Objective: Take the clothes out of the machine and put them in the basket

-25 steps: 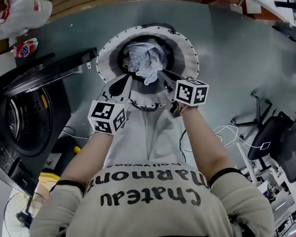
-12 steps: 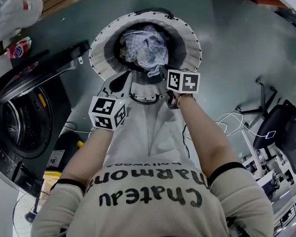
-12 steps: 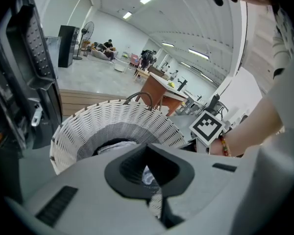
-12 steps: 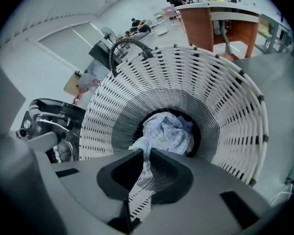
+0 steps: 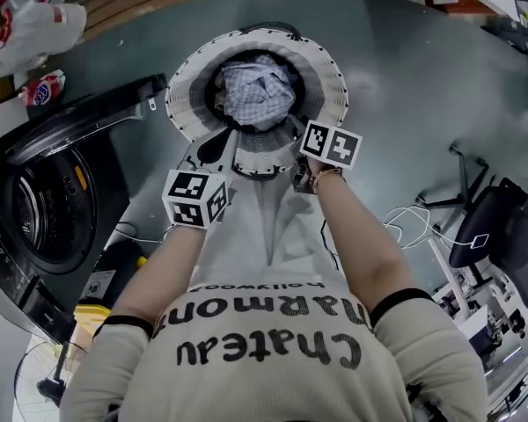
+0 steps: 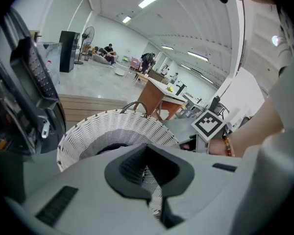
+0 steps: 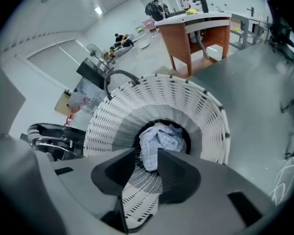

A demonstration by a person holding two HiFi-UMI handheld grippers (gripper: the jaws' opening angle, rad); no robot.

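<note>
Right claw (image 7: 146, 155) just opened, empty, clothes (image 7: 159, 137) below

- In the left gripper view, the grey body of the left gripper (image 6: 147, 147) fills the lower frame and hides the bottom of the basket (image 6: 112, 126).
- At upper left there, the people (image 6: 108, 50) are too small for me to tell apart.
- In the right gripper view, the right gripper (image 7: 147, 153) covers the lower edge of the clothes (image 7: 161, 137).
- In the head view, the washing machine (image 5: 44, 209) is cut by the left edge; its drum is too dark for me.
</note>
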